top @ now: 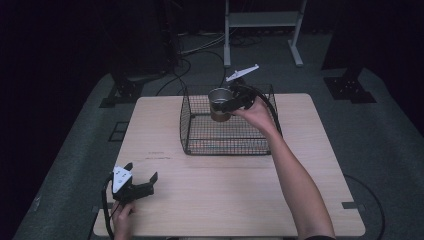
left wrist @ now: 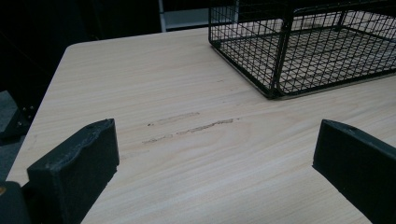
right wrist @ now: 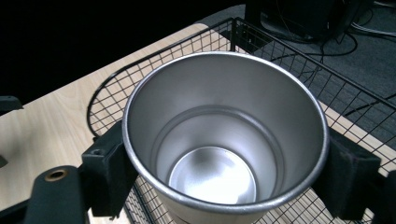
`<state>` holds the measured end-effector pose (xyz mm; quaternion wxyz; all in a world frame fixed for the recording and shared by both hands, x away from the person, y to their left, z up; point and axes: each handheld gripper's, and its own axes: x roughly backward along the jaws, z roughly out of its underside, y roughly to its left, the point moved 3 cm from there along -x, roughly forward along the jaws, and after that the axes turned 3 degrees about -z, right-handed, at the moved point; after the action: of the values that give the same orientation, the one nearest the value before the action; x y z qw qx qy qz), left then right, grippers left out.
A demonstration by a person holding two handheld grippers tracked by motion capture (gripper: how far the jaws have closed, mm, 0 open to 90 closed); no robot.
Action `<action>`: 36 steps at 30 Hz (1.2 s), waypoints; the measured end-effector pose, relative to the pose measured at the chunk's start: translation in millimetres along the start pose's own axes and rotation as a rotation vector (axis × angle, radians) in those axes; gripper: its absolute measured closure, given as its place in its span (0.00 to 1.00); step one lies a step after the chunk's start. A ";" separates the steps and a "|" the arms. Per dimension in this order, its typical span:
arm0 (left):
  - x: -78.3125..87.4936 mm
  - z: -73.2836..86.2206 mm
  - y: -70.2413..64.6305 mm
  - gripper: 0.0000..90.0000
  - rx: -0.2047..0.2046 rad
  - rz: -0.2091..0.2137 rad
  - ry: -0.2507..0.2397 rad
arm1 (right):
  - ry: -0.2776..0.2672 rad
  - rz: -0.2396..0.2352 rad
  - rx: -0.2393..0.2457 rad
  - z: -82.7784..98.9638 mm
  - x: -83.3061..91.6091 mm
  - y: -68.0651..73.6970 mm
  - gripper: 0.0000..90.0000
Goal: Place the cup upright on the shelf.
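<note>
Nearest me, my left hand-held gripper (top: 141,180) rests low on the pale wooden desk (top: 225,200), its black jaws spread wide with nothing between them but bare wood grain and a few faint scuff marks (left wrist: 191,126). Farther out, my right hand-held gripper (top: 226,106) pinches a shiny steel cup (top: 220,102) by its sides, holding it upright, mouth up and empty, within the black wire basket (top: 225,145) that sits at the desk's far middle.
</note>
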<state>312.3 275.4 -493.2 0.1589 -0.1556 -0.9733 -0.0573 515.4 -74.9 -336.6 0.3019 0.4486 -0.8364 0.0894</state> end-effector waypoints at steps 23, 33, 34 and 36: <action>0.1 -0.1 -0.2 0.00 0.004 0.001 -0.006 | 0.070 0.027 -0.054 31.6 -31.7 -26.8 0.20; 0.3 -0.2 0.4 0.00 0.010 0.003 -0.005 | 0.117 0.041 -0.067 44.4 -44.5 -30.6 0.20; 0.3 -0.2 0.4 0.00 0.010 0.004 -0.005 | 0.135 0.047 -0.063 46.3 -47.8 -30.4 0.20; 0.3 -0.2 0.4 0.00 0.009 0.003 -0.005 | 0.142 0.045 -0.061 46.8 -48.8 -30.1 0.20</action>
<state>312.3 275.8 -493.0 0.1571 -0.1566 -0.9737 -0.0524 540.0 -78.1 -406.4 0.3720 0.4130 -0.8250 0.1022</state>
